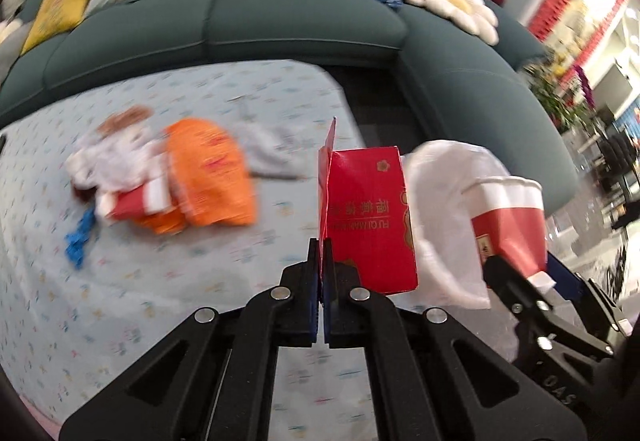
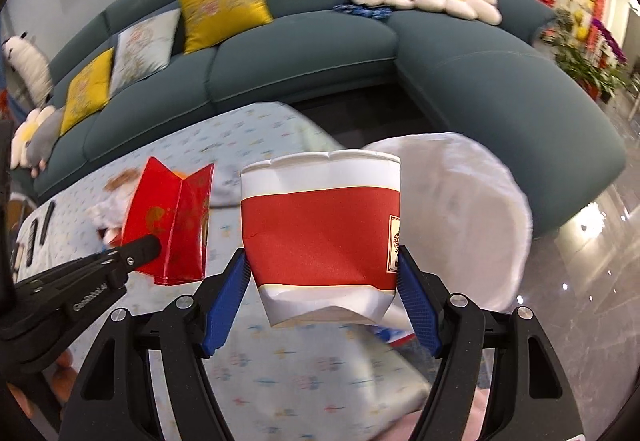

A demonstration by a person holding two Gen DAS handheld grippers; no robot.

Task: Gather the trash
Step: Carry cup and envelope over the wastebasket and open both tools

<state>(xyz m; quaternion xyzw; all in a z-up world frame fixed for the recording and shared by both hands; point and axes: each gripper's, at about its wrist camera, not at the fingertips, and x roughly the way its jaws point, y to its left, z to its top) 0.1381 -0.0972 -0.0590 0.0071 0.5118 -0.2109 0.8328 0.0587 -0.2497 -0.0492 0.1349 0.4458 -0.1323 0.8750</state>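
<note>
My left gripper (image 1: pixel 321 241) is shut on a flattened red box (image 1: pixel 368 217) with gold print, held above the table; it also shows in the right wrist view (image 2: pixel 176 225). My right gripper (image 2: pixel 324 269) is shut on a crushed red-and-white paper cup (image 2: pixel 320 233), seen in the left wrist view too (image 1: pixel 508 217). A white trash bag (image 2: pixel 460 217) hangs open just behind the cup, off the table's right edge. More trash lies on the table to the left: an orange wrapper (image 1: pixel 212 173), white crumpled paper (image 1: pixel 112 157) and a blue scrap (image 1: pixel 80 237).
The table has a pale blue patterned cloth (image 1: pixel 160 301). A dark teal sectional sofa (image 2: pixel 320 41) curves behind it with yellow and pale cushions, flower pillows and a red plush toy. Dark remotes (image 2: pixel 38 229) lie at the table's far left. Glossy floor lies to the right.
</note>
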